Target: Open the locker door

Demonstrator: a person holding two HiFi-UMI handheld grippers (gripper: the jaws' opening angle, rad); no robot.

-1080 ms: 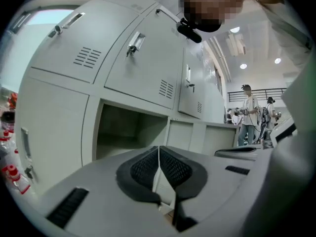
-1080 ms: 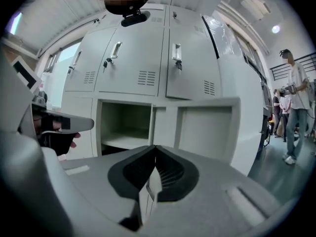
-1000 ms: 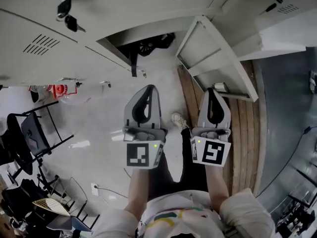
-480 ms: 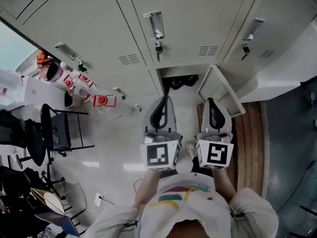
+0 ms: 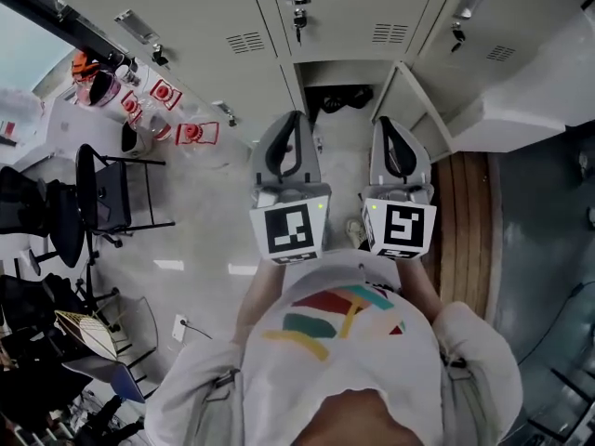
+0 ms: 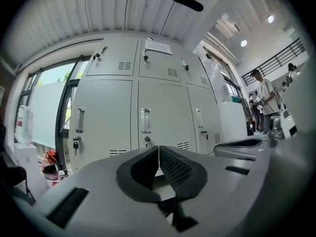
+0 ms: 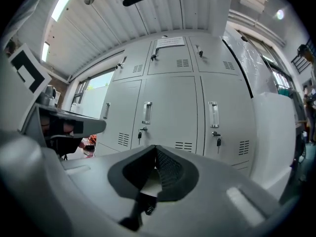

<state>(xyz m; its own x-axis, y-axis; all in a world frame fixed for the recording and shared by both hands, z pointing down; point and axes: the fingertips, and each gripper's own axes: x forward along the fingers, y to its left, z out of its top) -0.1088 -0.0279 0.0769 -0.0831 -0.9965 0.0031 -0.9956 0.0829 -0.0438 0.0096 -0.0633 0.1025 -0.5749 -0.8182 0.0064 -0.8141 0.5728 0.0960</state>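
The bottom locker point(image 5: 337, 74) in the grey locker bank stands open, with something dark point(image 5: 346, 98) lying inside. Its door point(image 5: 415, 108) is swung out to the right. My left gripper point(image 5: 295, 119) and right gripper point(image 5: 390, 124) are held side by side in front of the opening, apart from the door, touching nothing. Both are shut and empty. In the left gripper view the left gripper point(image 6: 158, 150) points at closed upper doors with a handle point(image 6: 145, 120). The right gripper point(image 7: 156, 150) faces two closed doors with handles point(image 7: 147, 112).
Keys hang in the locks of the doors above point(image 5: 299, 17) and to the right point(image 5: 457, 33). Bottles with red labels point(image 5: 160, 100) and a black chair point(image 5: 104, 203) stand at the left. A wooden platform point(image 5: 462, 221) and a white cabinet point(image 5: 525, 100) are at the right. A person point(image 6: 266, 98) stands far right.
Both grippers have drawn back from the open locker and risen, staying shut and side by side. The view now takes in more of the upper doors. The door stays swung out.
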